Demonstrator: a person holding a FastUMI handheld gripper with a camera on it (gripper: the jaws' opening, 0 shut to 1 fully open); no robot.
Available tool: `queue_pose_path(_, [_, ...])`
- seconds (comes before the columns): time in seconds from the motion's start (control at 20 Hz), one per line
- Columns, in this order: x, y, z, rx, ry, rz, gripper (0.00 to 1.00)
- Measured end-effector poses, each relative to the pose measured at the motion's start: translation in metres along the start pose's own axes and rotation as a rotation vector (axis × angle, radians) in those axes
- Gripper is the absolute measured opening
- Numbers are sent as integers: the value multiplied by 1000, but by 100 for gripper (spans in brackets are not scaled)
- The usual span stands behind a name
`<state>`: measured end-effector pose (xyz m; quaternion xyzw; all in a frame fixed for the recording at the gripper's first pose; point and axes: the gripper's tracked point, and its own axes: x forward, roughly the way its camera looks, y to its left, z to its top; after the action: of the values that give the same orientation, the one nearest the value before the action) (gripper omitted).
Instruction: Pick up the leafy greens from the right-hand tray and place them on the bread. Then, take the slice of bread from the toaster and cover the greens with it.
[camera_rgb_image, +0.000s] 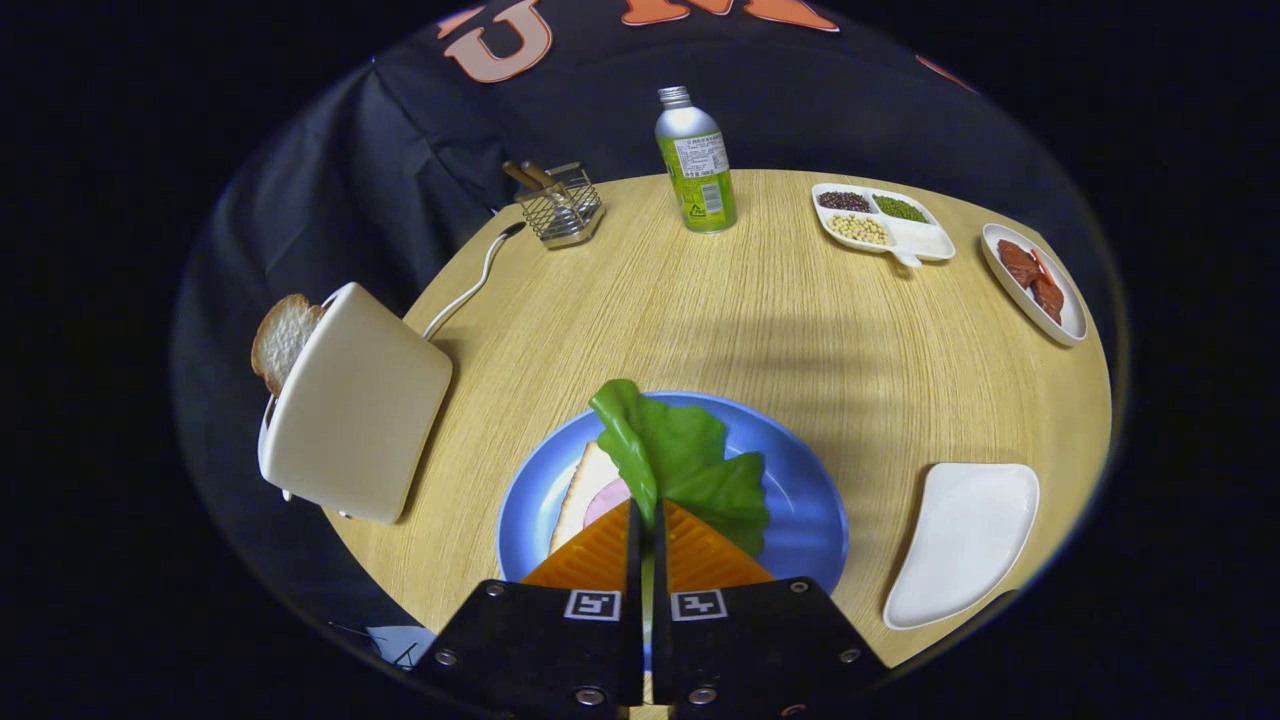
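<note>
The gripper (646, 520) is pinching the leafy greens (680, 455) between both fingers directly over the bread (580, 490) on the blue plate (800, 480), and letting go while tilted risks the leaf sliding off onto the plate.

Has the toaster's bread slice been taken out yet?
No, the bread slice sits in the toaster; the hand-held gripper grips the leafy greens.

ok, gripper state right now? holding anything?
Gripper: closed on the leafy greens, both fingers pinching the leaf over the bread on the blue plate.
</note>
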<state>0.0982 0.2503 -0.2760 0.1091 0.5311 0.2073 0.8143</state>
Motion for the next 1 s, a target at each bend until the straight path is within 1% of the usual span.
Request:
queue_pose_path(0.15, [-3,6,4,26,-8,48,5])
queue_pose_path(0.2, [-4,9,4,28,-10,63,6])
queue_pose_path(0.35, [-5,12,1,14,-2,66,12])
queue_pose_path(0.45, [-6,19,2,17,-2,77,19])
queue_pose_path(0.6, [-14,20,13,-12,-28,36,35])
queue_pose_path(0.75, [-31,33,28,-37,-60,16,41])
queue_pose_path(0.85, [-42,47,40,-66,-82,17,50])
queue_pose_path(0.9, [-48,56,43,-92,-90,25,57])
queue_pose_path(1.0, [-57,71,46,-145,-90,19,65])
